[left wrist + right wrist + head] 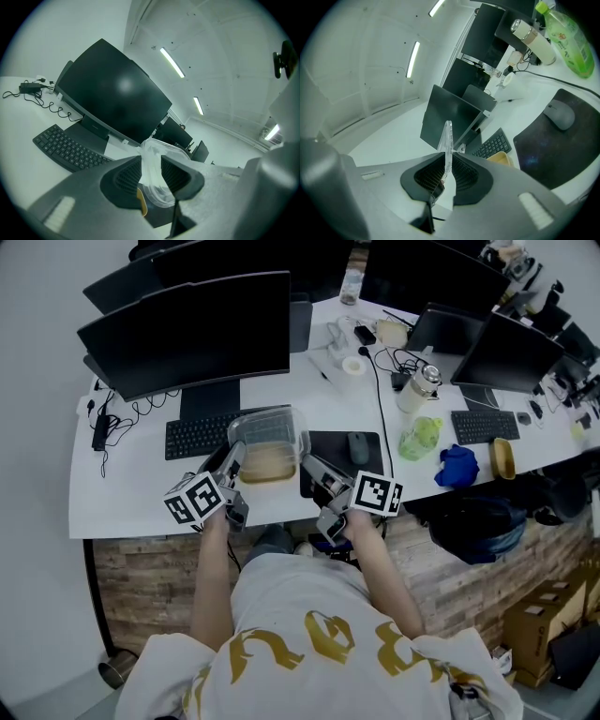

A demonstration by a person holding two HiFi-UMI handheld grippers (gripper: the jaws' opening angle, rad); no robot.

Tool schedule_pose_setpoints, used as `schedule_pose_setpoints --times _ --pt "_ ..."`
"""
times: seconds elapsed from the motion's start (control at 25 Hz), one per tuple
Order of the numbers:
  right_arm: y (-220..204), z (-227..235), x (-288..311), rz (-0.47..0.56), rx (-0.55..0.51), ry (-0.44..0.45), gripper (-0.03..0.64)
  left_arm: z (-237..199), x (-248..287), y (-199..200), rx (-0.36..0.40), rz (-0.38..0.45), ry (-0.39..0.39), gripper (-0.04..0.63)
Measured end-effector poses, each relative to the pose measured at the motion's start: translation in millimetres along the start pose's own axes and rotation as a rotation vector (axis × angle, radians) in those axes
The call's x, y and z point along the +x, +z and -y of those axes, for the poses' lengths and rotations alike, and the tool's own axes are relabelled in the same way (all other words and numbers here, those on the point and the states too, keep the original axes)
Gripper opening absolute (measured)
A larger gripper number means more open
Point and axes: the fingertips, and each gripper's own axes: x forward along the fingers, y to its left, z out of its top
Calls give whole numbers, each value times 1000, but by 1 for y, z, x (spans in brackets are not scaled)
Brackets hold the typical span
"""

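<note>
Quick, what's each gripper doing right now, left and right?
The left gripper is shut on one edge of the clear plastic lid.
The right gripper is shut on the lid's opposite edge.

This is an office. A long white desk (131, 498) curves past several workstations, with dark monitors (187, 329), a black keyboard (202, 435), a mouse (358, 446) on a dark pad (330, 448), and cables (380, 399) trailing across the top. A second keyboard (485, 426) sits at the next seat. The left gripper view shows more screens in rows beneath strip lights (171, 62) on a white ceiling. Under the desk lies what looks like a dark bag (478, 526).
</note>
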Motion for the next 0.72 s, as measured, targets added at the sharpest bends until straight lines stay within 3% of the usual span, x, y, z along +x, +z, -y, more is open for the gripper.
schedule_pose_setpoints --times 0.72 --pt "-5 1 -6 -33 5 15 57 2 -1 -7 -11 -8 7 121"
